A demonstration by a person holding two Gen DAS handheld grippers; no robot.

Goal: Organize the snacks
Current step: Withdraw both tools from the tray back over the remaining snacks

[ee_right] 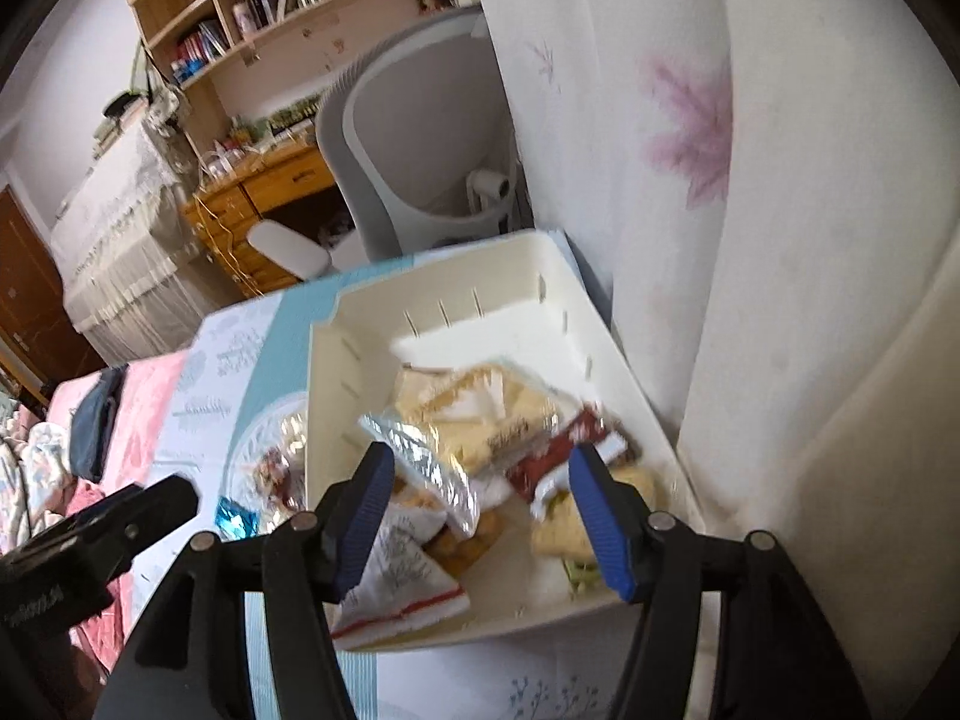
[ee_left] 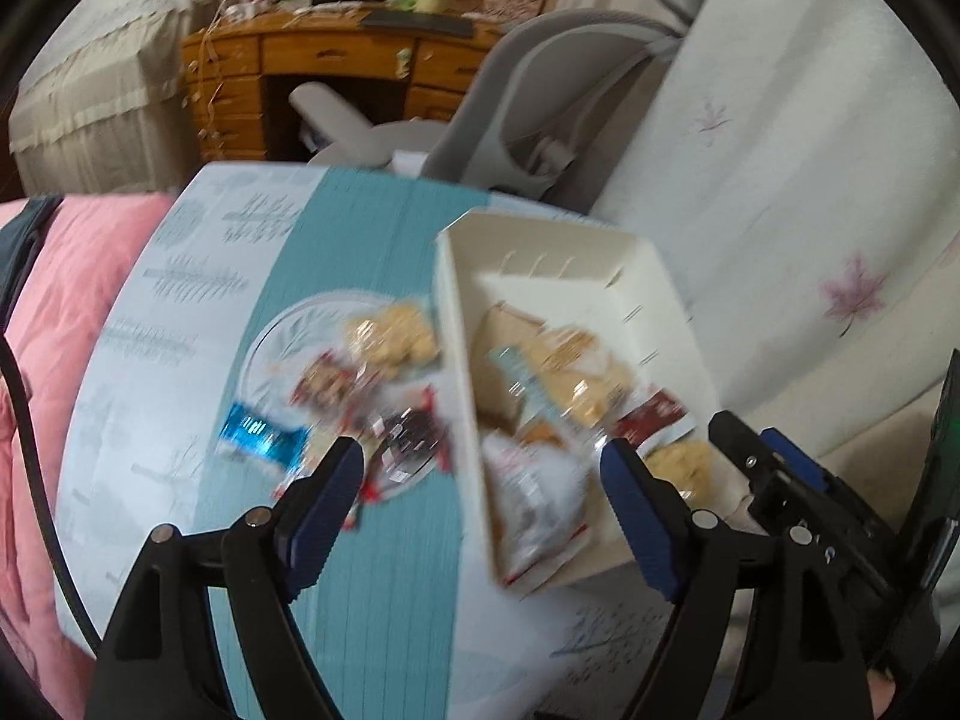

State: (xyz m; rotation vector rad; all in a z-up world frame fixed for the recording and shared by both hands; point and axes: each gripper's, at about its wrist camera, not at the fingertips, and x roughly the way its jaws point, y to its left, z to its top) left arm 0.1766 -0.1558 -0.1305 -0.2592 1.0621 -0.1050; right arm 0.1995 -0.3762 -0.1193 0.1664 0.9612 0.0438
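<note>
Left wrist view: blurred; left gripper [ee_left: 480, 492] above the near long wall of the cream bin [ee_left: 456, 324]
Left fingers [ee_left: 327, 504]: spread wide, nothing between the pads, no contact with any packet
Right wrist view: right gripper [ee_right: 480, 510] over the bin's near half, pointed down into it
Right fingers [ee_right: 366, 510]: parted about halfway, empty; packets lying below the gap, none pinched
Bin location: on the table [ee_left: 372, 600] with teal and pale leaf-print cover, against a white flowered cloth [ee_left: 810, 240]
Bin contents: heap of snack packets; white packet with red edge [ee_right: 402, 588] at the near corner, silver foil packet [ee_right: 420, 462] tilted above it, dark red packet [ee_right: 558, 456] toward the right wall, yellow-beige packets [ee_right: 480, 414] in the middle
Far end of bin: bare floor visible, slots in the walls
Outside the bin: clear glass plate [ee_left: 270, 354] on the table just left of the bin, loose snacks on it
Plate contents: pale biscuit packet [ee_left: 396, 336], red-brown packet [ee_left: 327, 384], dark packet [ee_left: 414, 432]; labels too blurred to read
Blue foil packet [ee_left: 258, 429]: on the plate's near-left edge, well apart from the bin
Background: grey chair [ee_left: 528, 90] and wooden desk [ee_left: 312, 72] beyond the table; pink bedding [ee_left: 72, 324] at left
</note>
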